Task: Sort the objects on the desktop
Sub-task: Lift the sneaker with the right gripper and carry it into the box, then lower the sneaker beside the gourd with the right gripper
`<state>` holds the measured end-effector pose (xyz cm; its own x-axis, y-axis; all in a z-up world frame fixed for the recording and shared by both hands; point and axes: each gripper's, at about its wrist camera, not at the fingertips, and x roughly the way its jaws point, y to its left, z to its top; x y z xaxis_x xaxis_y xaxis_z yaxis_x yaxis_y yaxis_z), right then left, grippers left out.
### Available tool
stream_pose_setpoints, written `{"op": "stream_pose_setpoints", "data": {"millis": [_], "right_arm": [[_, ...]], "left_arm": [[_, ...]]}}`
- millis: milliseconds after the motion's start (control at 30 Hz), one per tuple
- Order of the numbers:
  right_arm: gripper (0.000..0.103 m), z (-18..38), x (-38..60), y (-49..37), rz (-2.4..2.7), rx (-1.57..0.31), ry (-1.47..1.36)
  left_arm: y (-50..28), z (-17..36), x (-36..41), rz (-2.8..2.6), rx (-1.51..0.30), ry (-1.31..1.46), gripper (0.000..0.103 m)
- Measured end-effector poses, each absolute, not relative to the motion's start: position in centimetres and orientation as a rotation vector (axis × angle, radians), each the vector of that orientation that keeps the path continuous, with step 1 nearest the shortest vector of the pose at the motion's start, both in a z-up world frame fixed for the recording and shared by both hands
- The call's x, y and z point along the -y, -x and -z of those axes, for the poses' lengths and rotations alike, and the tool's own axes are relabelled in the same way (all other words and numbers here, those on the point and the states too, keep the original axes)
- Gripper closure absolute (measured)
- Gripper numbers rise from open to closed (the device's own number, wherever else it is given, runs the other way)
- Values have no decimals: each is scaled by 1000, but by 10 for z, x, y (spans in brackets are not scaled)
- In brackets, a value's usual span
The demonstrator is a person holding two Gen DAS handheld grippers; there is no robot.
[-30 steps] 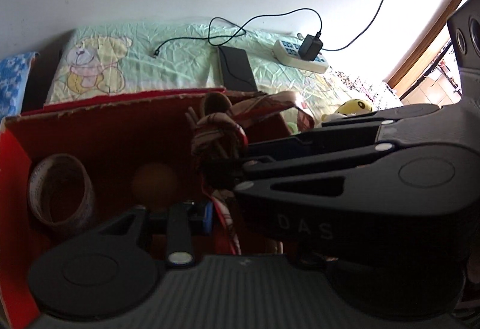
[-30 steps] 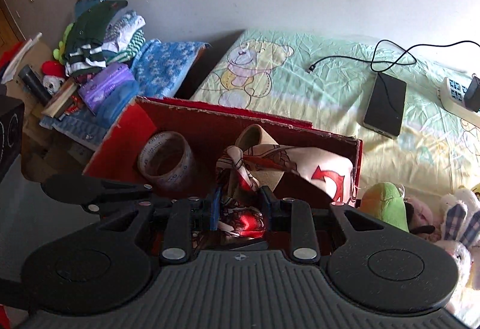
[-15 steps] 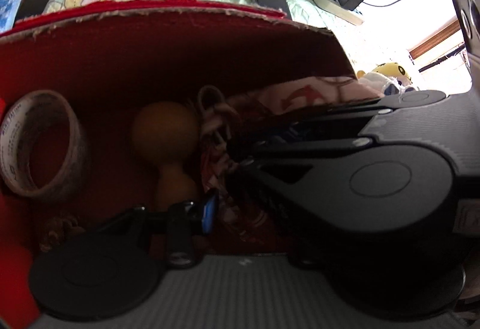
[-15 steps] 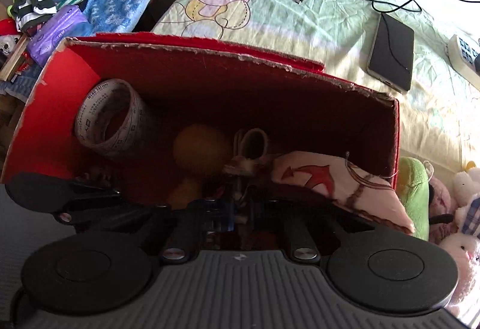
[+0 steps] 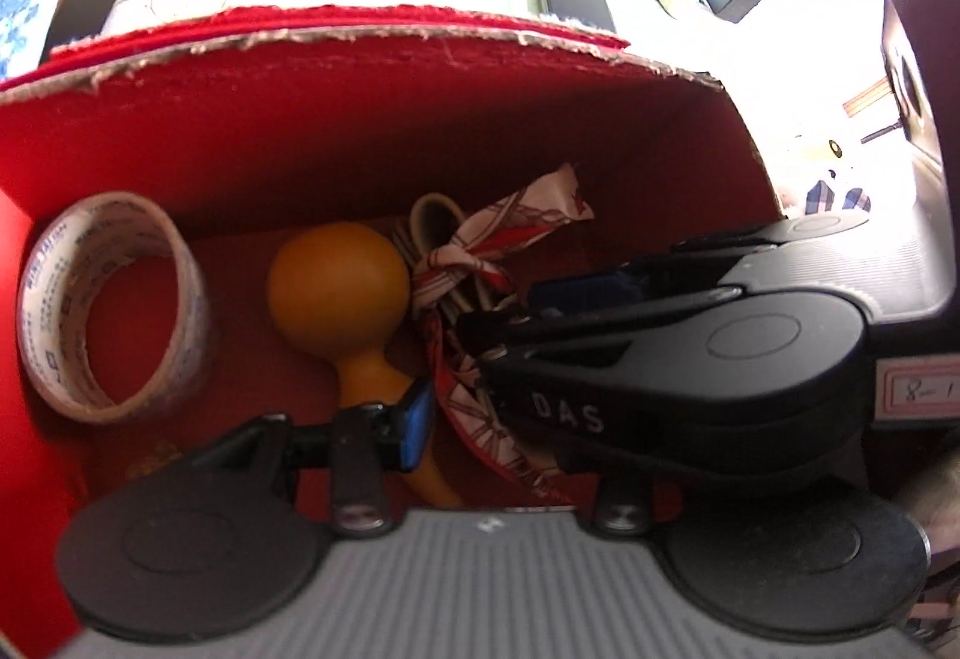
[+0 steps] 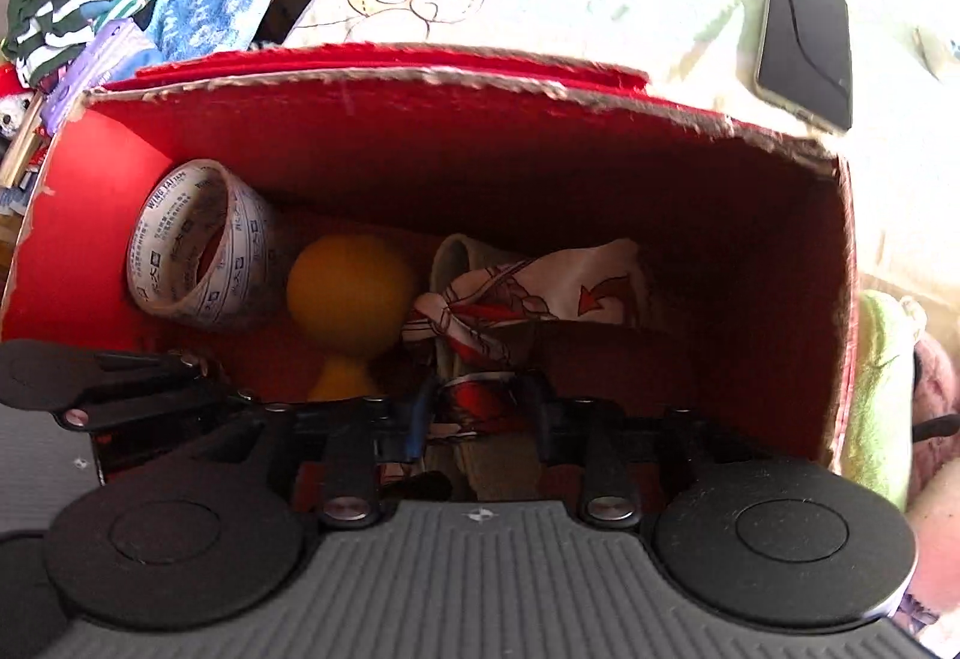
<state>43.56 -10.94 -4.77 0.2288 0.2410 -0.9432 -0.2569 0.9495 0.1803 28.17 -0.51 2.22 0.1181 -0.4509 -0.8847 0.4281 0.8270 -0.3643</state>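
The right gripper [image 5: 516, 311] carried "DAS"; a pink label [image 5: 918, 392] read "8-1"; the tape roll [image 6: 198, 245] showed "WING TAI".

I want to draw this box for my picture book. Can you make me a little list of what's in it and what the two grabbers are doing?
box: red cardboard box, open at the top
far left inside: tape roll, on its side
middle: orange bulb with a narrow neck
beside the bulb: patterned scarf, red and white, knotted
right gripper: inside the box, fingers on either side of the scarf, apparently closed on it
left gripper: open, low in the box, holding nothing
behind the box: phone and cable on a bedsheet
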Motion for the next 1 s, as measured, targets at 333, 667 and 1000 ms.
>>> {"op": "stream_pose_setpoints", "data": {"millis": [333, 667, 1000], "right_arm": [[80, 55, 110, -440, -462, -1376, -249], [81, 57, 88, -438, -556, -1379, -350], [78, 24, 107, -428, -437, -1254, -180]], "left_arm": [[-279, -29, 10, 587, -1266, -91, 57], [-287, -36, -18, 531, -1257, -108, 51], [-287, -25, -52, 573, -1236, -44, 51]]}}
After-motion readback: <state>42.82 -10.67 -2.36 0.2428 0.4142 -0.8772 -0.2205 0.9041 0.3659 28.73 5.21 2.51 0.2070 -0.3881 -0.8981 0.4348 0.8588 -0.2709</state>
